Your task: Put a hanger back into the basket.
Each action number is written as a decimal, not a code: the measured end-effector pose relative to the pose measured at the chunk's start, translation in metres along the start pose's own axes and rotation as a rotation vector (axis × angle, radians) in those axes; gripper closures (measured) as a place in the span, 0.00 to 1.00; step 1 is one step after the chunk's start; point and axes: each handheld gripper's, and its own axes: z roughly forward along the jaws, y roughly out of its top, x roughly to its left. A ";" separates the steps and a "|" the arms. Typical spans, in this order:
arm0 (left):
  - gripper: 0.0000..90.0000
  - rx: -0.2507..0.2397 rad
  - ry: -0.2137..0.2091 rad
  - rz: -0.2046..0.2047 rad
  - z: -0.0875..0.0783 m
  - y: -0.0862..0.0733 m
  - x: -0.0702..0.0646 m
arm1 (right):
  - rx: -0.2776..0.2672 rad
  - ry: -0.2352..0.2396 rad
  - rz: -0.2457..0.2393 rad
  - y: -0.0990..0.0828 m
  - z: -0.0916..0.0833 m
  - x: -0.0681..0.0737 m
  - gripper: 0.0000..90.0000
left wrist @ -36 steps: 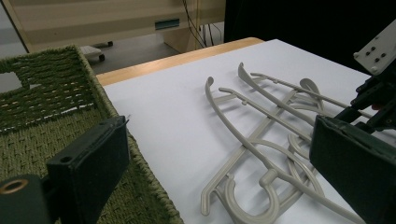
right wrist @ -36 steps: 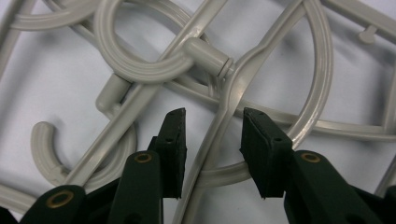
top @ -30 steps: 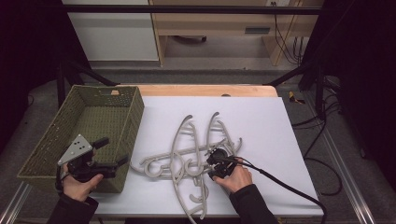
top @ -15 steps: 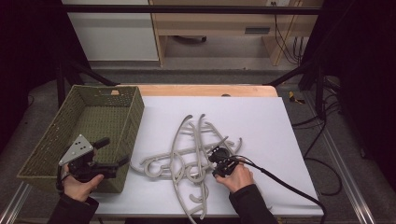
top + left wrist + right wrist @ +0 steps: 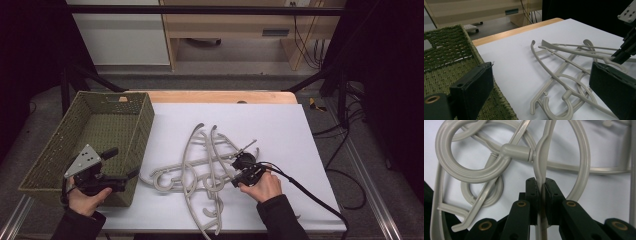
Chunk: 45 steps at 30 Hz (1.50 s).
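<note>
Several grey plastic hangers [image 5: 200,165] lie tangled on the white table top [image 5: 280,125]. My right gripper [image 5: 241,167] is at the pile's right side. In the right gripper view my right gripper [image 5: 541,192] is shut on the thin arm of one hanger [image 5: 541,157], just below its hook joint, and other hooks [image 5: 474,175] overlap beside it. My left gripper [image 5: 122,163] stands open by the near right corner of the green woven basket [image 5: 100,102], apart from the hangers. Between the wide-apart left pads [image 5: 474,90] nothing is held, and the hangers [image 5: 564,75] lie beyond them.
The basket [image 5: 444,65] holds nothing and takes up the table's left end. A wooden strip [image 5: 215,96] edges the far side. A black cable [image 5: 310,195] trails from the right gripper over the near right corner. Bare white surface lies to the pile's right and behind it.
The right gripper's jaws have closed on the hanger's arm and the hand has risen a little. One hanger's far end has swung left. The left hand has stayed put.
</note>
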 end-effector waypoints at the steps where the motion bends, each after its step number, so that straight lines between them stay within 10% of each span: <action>1: 0.06 0.000 -0.001 0.002 0.000 0.000 0.000 | -0.011 0.003 -0.012 -0.001 -0.004 -0.002 0.92; 18: 0.06 0.024 -0.038 0.063 0.004 0.004 -0.014 | -0.135 0.114 -0.096 -0.008 -0.058 -0.007 0.92; 34: 0.03 0.115 -0.194 0.218 0.025 0.015 -0.062 | -0.137 0.274 -0.260 -0.005 -0.070 0.001 0.92; 45: 0.02 0.201 -0.217 0.370 0.037 0.024 -0.081 | -0.125 0.353 -0.339 -0.005 -0.071 0.008 0.92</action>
